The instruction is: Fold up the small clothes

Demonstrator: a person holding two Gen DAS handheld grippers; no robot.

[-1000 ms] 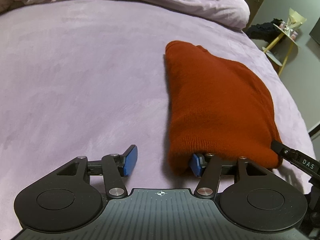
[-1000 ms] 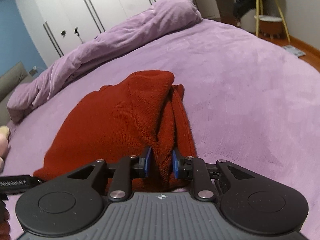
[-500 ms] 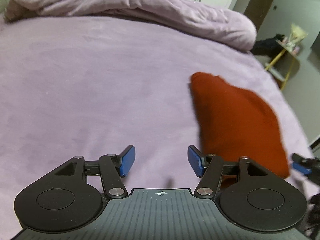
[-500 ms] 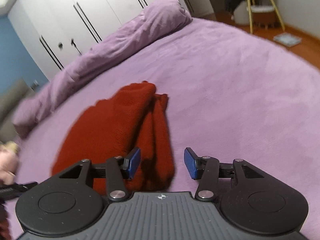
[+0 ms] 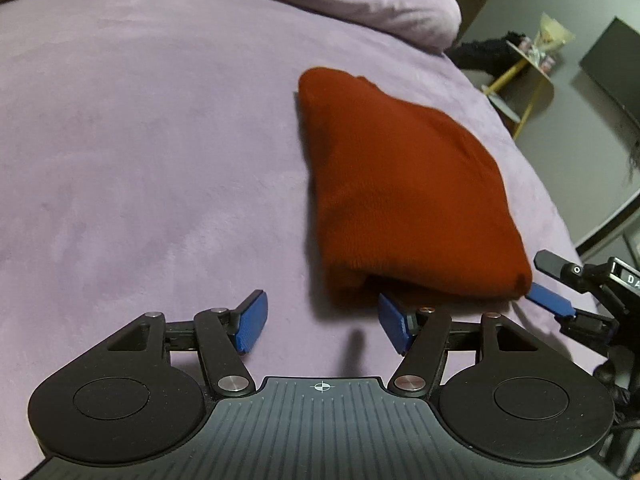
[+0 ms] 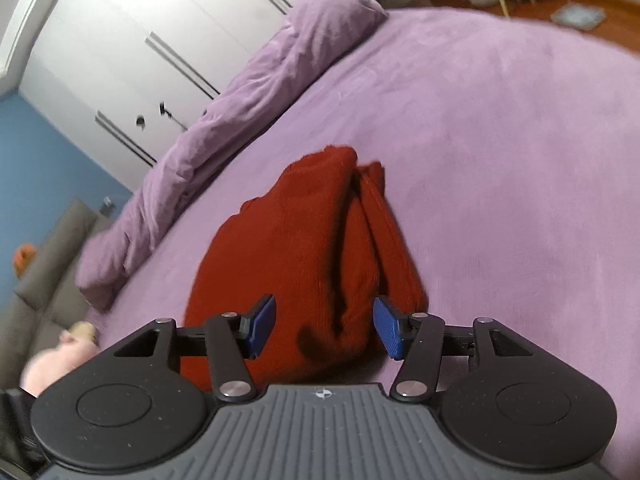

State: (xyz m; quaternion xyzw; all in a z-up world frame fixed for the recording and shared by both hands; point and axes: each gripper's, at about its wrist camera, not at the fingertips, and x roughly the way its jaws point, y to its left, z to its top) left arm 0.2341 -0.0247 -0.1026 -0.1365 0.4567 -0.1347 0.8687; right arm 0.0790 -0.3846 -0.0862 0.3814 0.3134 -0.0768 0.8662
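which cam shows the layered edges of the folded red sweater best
The right wrist view: it looks along the folded red sweater where its stacked layers part into dark creases, between the open right gripper fingers. The left wrist view shows mainly the smooth top face and one near edge, beside the open left gripper.

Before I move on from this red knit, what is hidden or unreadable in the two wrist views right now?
- Left wrist view: the red knit garment's near edge is partly covered by the left gripper's own finger; the right gripper is cut off by the frame edge.
- Right wrist view: the garment is motion-blurred, so its layers between the folds are unclear; its near end sits behind the right gripper.
- Both views: the garment type cannot be told.
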